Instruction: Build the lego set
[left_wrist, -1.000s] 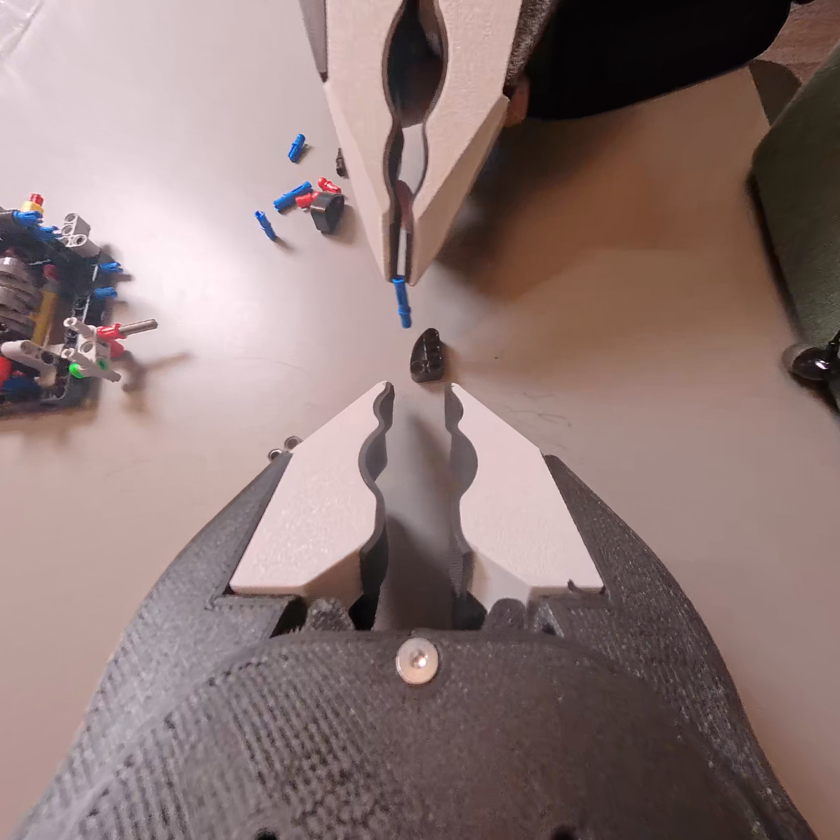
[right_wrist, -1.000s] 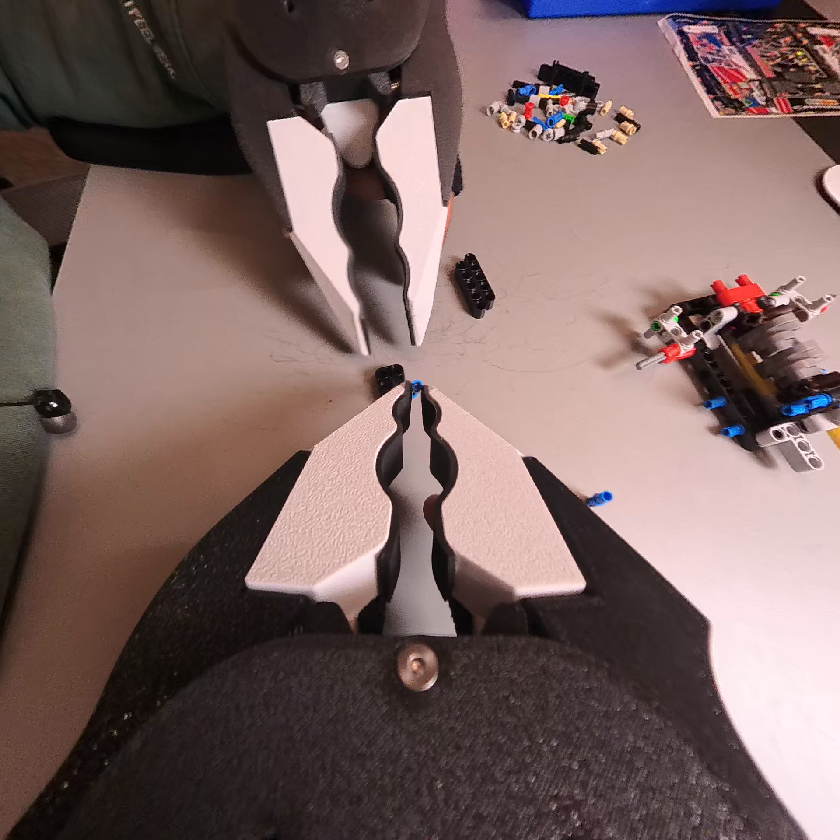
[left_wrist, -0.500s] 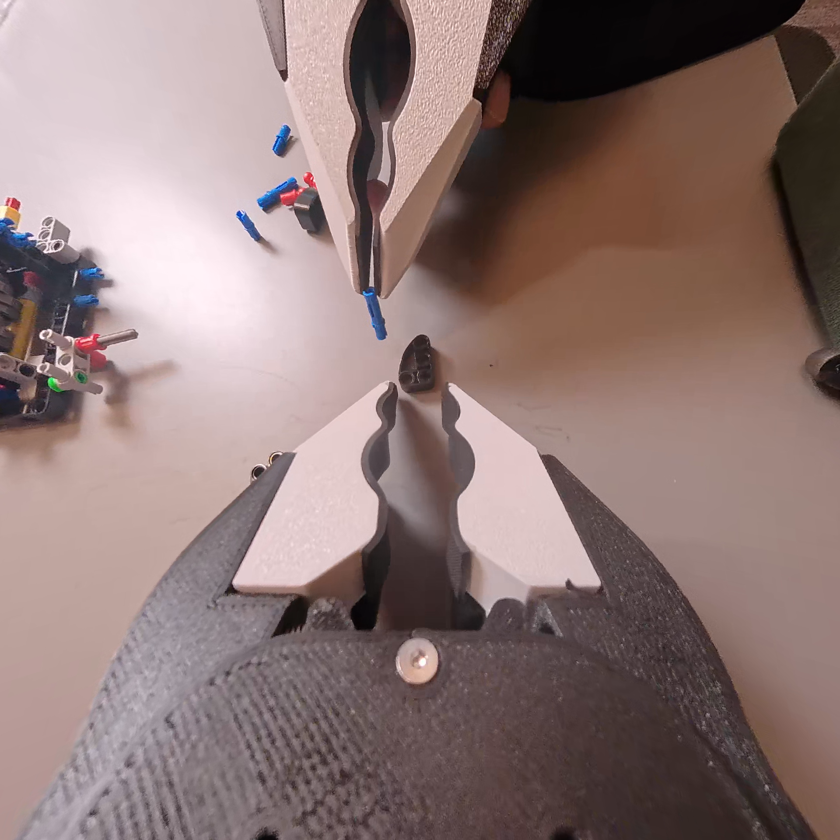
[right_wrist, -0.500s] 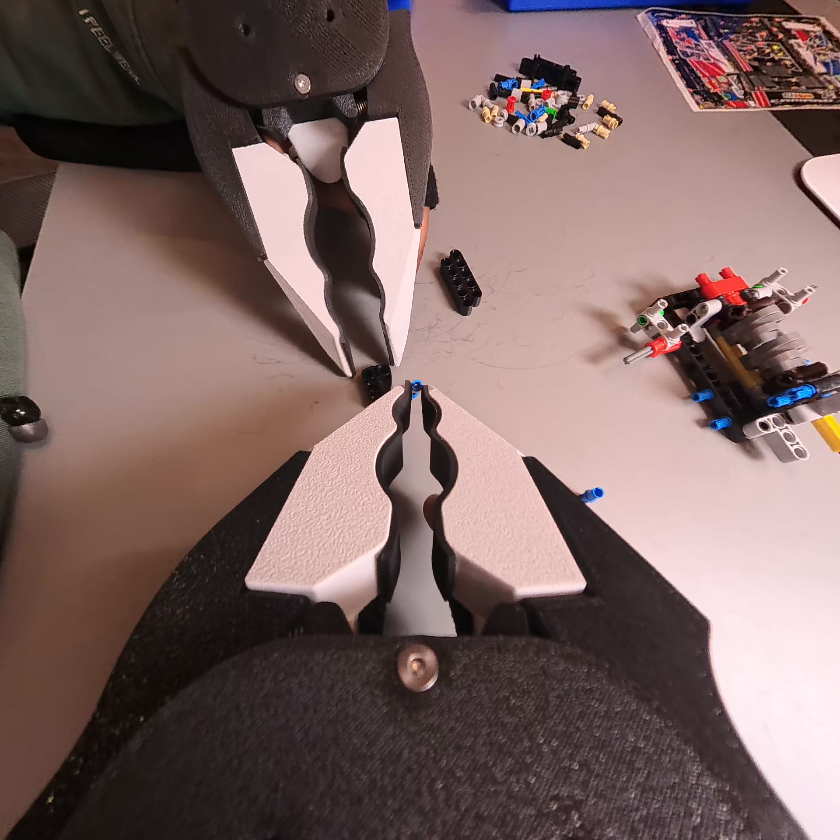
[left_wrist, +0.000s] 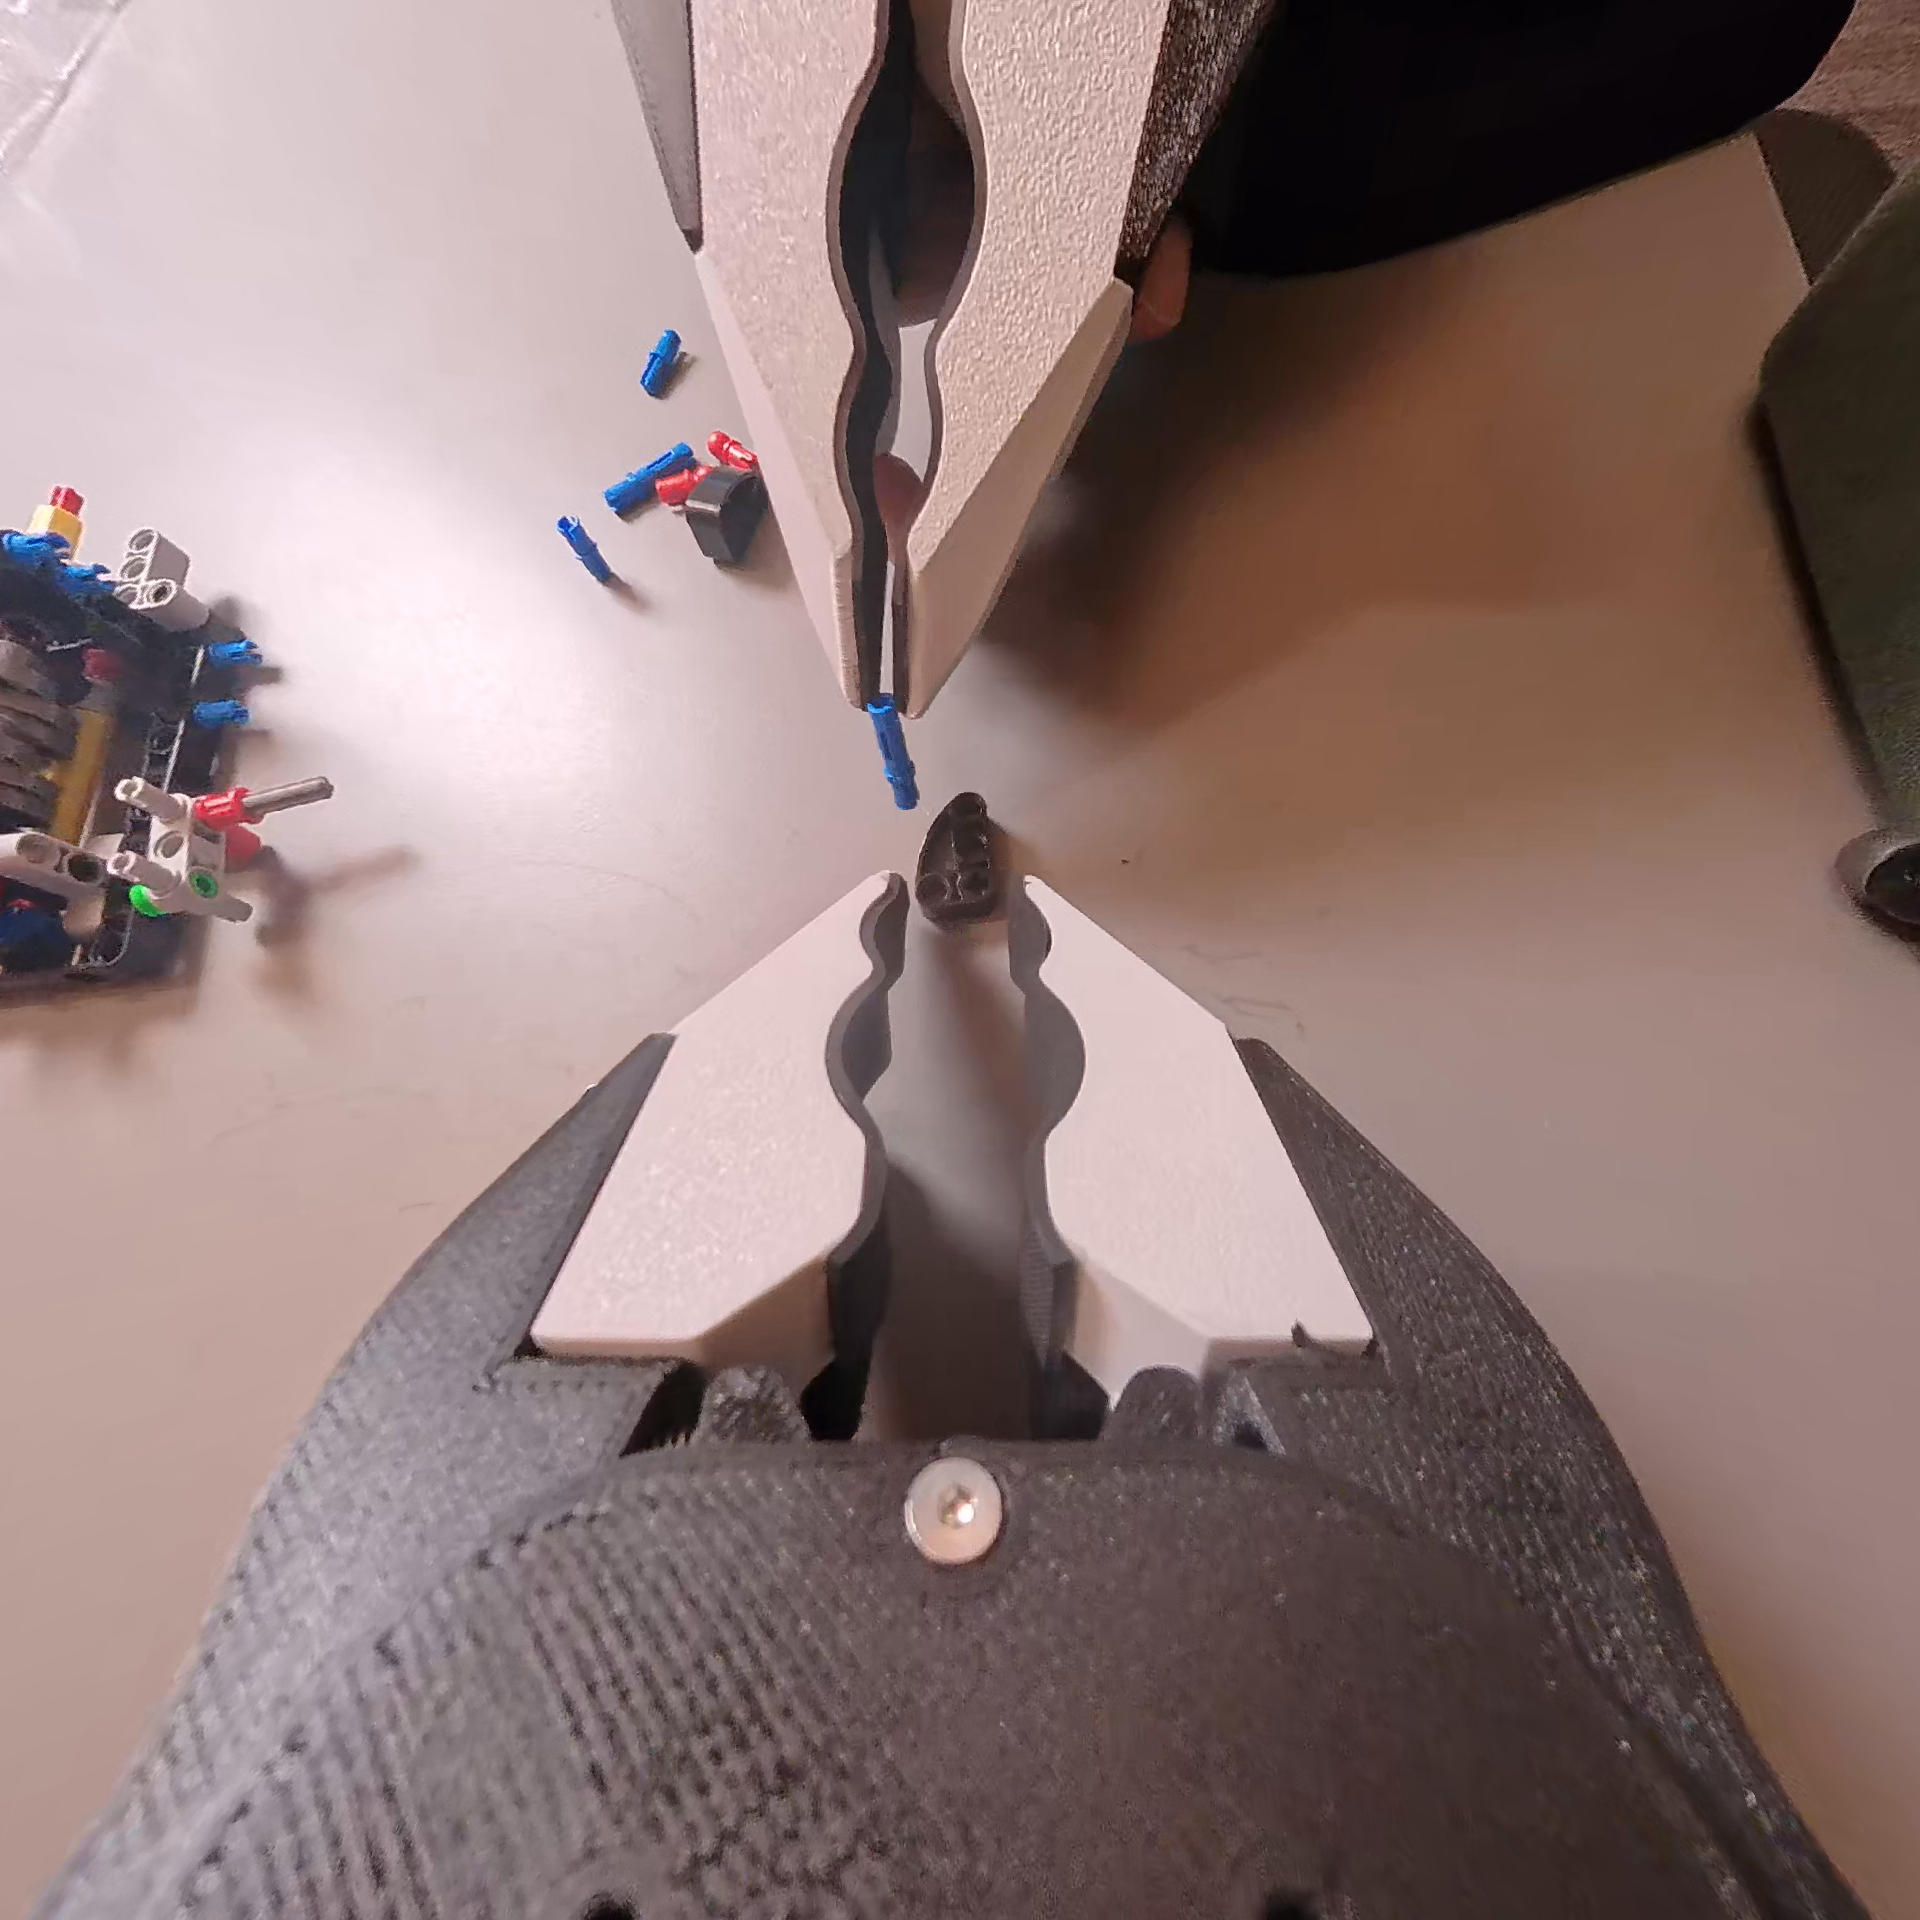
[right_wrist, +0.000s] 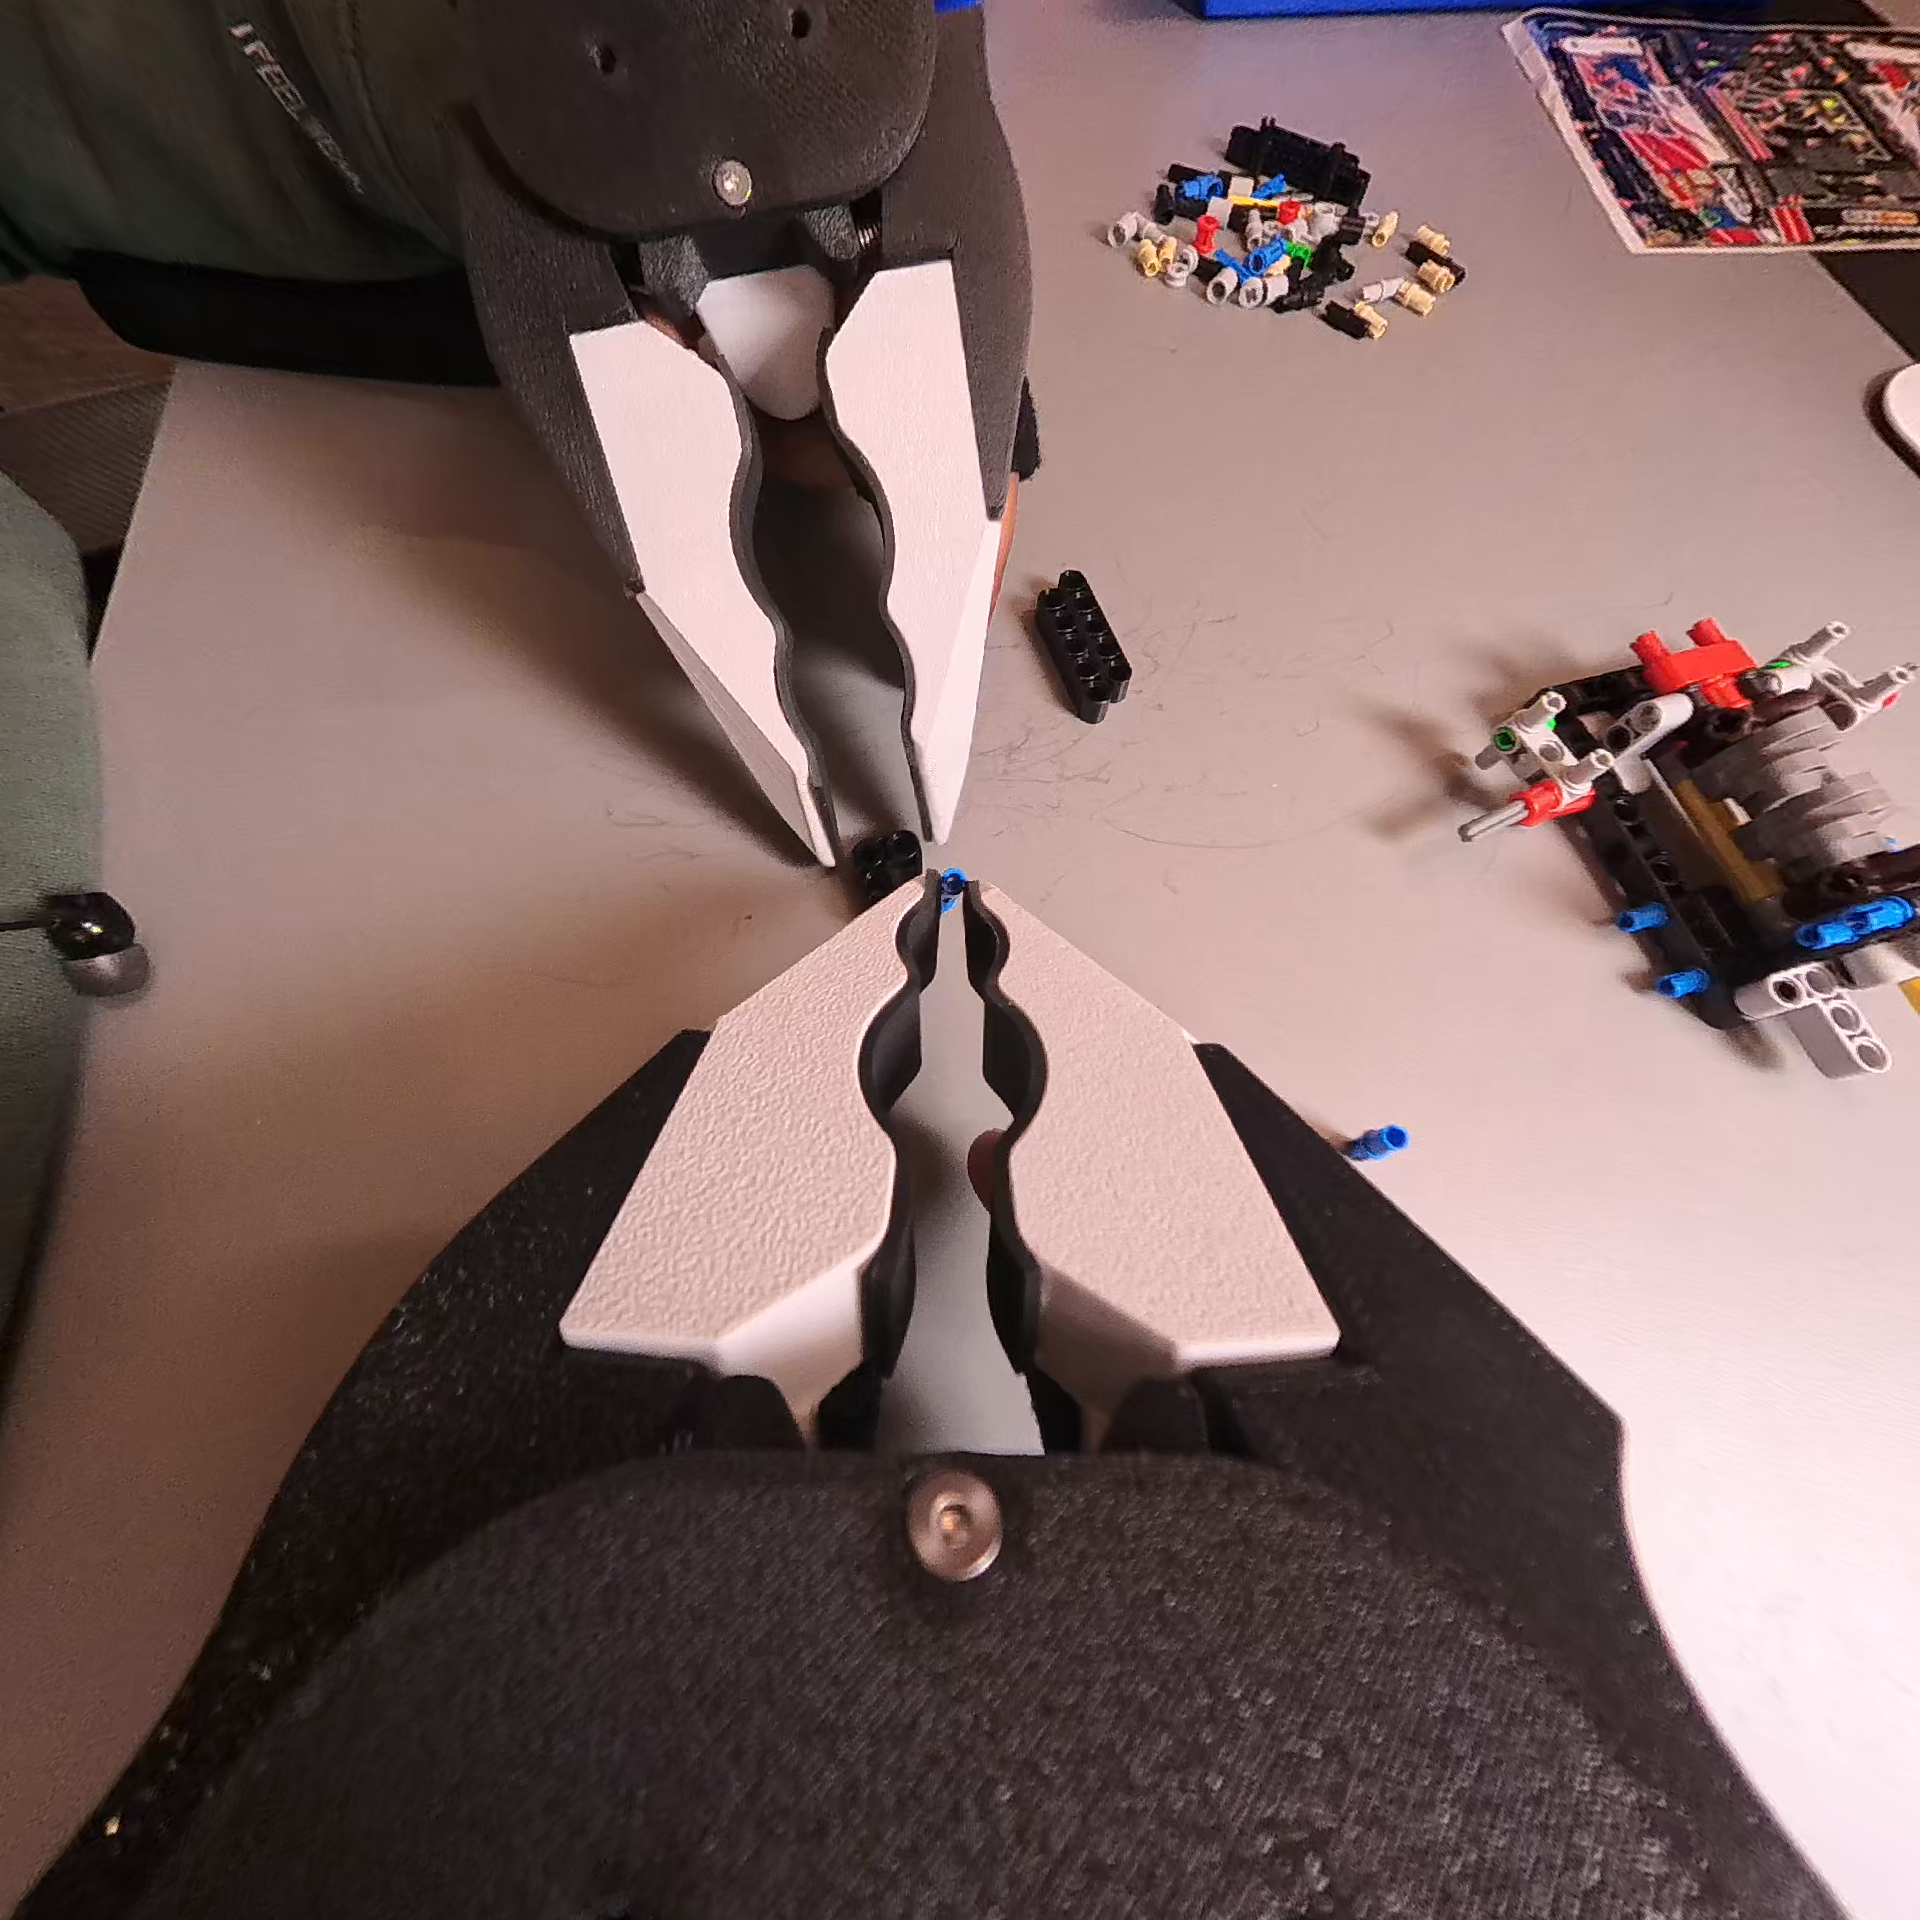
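Desk: a smooth, pale grey desk (right_wrist: 1351, 499) with fine scratches near its middle; its near corner meets dark flooring.
Booklet: a glossy printed instruction booklet (right_wrist: 1725, 125) lies at the far right edge.
Model: the half-built black, grey and red lego frame (right_wrist: 1725, 831) sits well apart to the right.
Left claw: the white-fingered left claw (left_wrist: 961, 904) is spread, its tips on either side of a small black rounded lego beam (left_wrist: 958, 860) lying on the desk.
Right claw: the right claw (right_wrist: 951, 891) is clenched on a small blue plastic pin (left_wrist: 894, 753), angled toward the beam.
Loose parts: a mixed heap of small pieces (right_wrist: 1288, 244) lies far back; a black holed brick (right_wrist: 1083, 644) lies nearer.
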